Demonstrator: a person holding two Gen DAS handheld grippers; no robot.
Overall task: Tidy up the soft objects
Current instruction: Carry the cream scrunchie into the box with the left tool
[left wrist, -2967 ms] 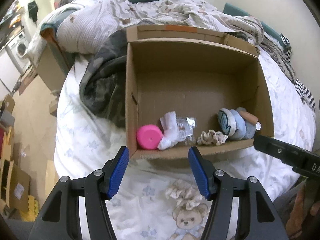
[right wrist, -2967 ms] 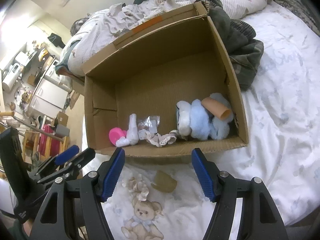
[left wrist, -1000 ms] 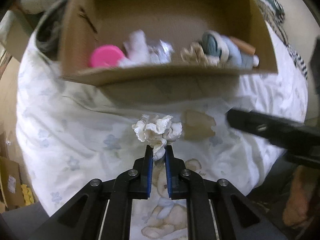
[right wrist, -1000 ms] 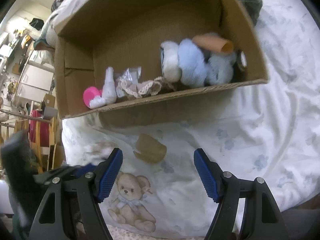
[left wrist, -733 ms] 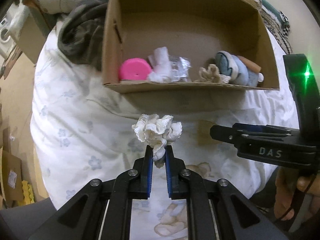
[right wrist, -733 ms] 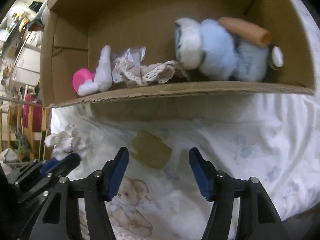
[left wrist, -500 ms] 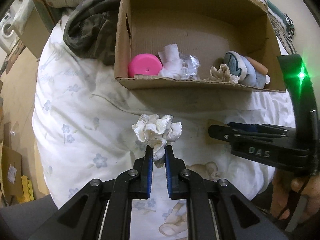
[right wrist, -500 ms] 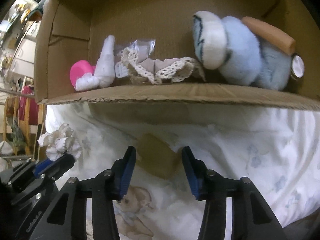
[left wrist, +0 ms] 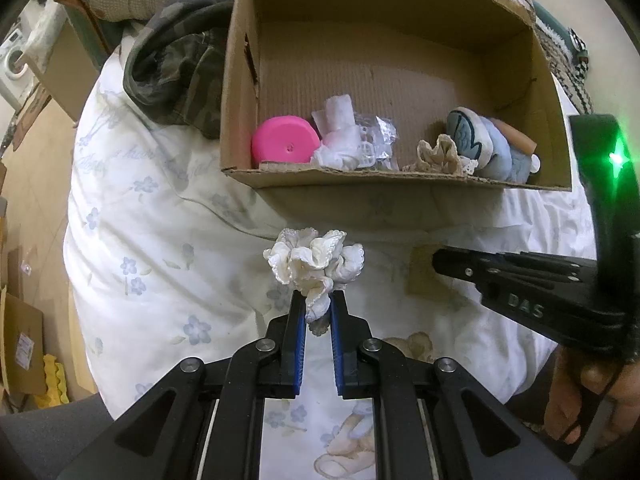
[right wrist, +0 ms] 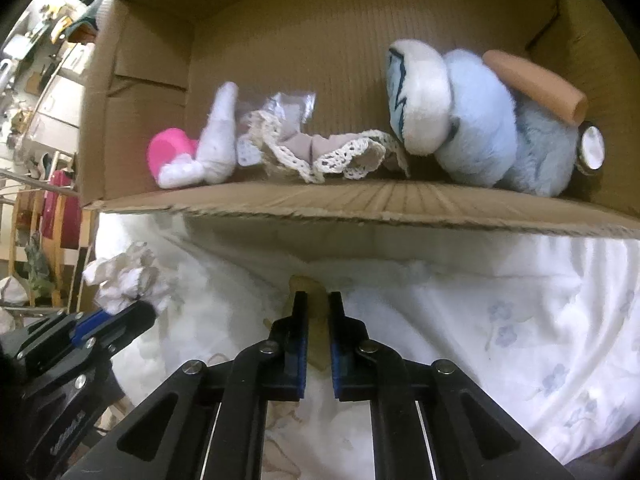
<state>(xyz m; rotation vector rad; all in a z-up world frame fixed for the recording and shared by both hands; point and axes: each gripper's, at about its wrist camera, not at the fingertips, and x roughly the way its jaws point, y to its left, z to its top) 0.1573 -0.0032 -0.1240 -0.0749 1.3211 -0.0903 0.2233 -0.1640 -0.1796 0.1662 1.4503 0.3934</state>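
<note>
Tan pad (right wrist: pixel 318 330) mostly hidden between right gripper (right wrist: pixel 318 308) fingers (right wrist: pixel 299 316), identity unclear

White ruffled scrunchie (left wrist: pixel 314 264) and tan pad (right wrist: pixel 316 320) each pinched before the cardboard box (left wrist: pixel 400 186).

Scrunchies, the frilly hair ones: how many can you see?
2. A white scrunchie is pinched in the left gripper above the bed. A beige lace scrunchie lies in the cardboard box. More may be hidden.
</note>
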